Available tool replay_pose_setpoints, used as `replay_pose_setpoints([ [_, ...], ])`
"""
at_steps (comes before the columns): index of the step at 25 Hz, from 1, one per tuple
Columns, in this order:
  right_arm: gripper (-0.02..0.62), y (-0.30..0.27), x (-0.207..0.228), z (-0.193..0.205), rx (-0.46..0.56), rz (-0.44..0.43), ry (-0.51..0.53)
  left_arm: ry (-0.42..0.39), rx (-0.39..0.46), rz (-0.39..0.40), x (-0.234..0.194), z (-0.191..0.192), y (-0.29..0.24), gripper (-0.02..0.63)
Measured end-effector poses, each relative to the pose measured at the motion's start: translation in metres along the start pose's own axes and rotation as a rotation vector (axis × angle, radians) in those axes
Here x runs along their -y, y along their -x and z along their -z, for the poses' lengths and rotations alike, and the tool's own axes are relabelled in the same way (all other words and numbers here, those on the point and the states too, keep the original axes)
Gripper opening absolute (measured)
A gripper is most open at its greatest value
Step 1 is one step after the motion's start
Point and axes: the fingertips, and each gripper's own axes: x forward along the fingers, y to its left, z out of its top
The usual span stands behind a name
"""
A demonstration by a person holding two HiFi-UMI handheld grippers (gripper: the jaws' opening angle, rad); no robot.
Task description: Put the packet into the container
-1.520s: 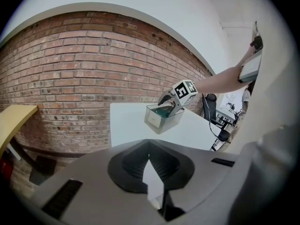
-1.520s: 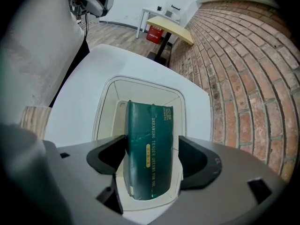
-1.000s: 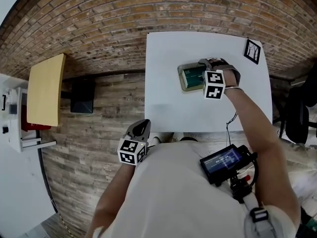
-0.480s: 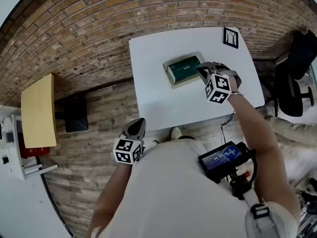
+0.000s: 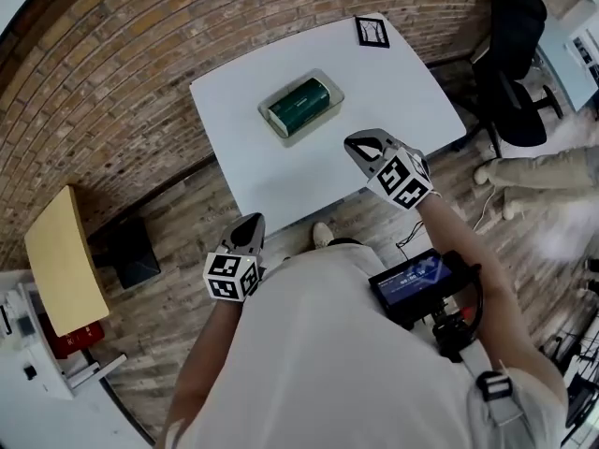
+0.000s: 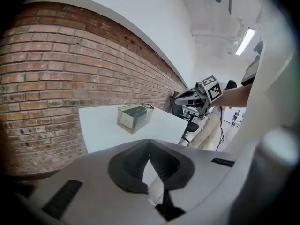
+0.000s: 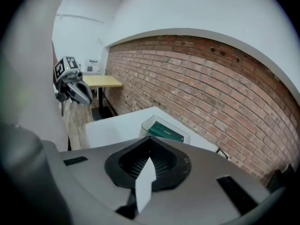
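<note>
The dark green packet (image 5: 299, 104) lies inside the clear container (image 5: 277, 131) on the white table (image 5: 374, 92). My right gripper (image 5: 358, 144) hangs at the table's near right edge, well apart from the container. Its jaws have just been closing and stand shut with nothing between them. My left gripper (image 5: 251, 224) stays low, off the table's near side, shut and empty. The left gripper view shows the container (image 6: 125, 121) with the packet (image 6: 137, 110) beyond the left gripper (image 6: 149, 146). The right gripper view shows the right gripper (image 7: 150, 150) with the packet (image 7: 165, 131) ahead of it.
A square marker card (image 5: 372, 31) lies at the table's far corner. A black office chair (image 5: 510, 54) and a person's light trousers (image 5: 543, 171) are to the right. A yellow side table (image 5: 61, 260) and a black box (image 5: 126, 251) stand on the left floor.
My right gripper has drawn back from the container toward the table's near edge, rolled over and shut, leaving the packet inside. The left gripper has hardly moved. The head view has swung round.
</note>
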Motion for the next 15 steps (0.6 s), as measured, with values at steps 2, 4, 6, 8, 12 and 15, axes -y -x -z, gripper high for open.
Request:
replay_pose_setpoints([
  [2, 0.008, 0.016, -0.015, -0.001, 0.055, 0.007, -0.105, -0.017, -0.004, 0.027, 0.004, -0.001, -0.001, 0.009],
  [4, 0.008, 0.03, -0.031, 0.005, 0.098, 0.02, -0.211, -0.035, -0.01, 0.05, 0.008, 0.0, -0.003, 0.009],
  [6, 0.008, 0.04, -0.047, 0.015, 0.13, 0.029, -0.309, -0.048, -0.019, 0.069, 0.013, 0.001, -0.005, 0.009],
  [8, 0.008, 0.047, -0.064, 0.026, 0.152, 0.036, -0.395, -0.058, -0.029, 0.09, 0.019, 0.003, -0.006, 0.009],
  [12, 0.008, 0.058, -0.091, 0.042, 0.16, 0.05, -0.492, -0.073, -0.035, 0.123, 0.03, 0.004, -0.006, 0.009],
  [15, 0.008, 0.062, -0.098, 0.043, 0.172, 0.061, -0.518, -0.076, -0.035, 0.133, 0.033, 0.005, -0.003, 0.009],
])
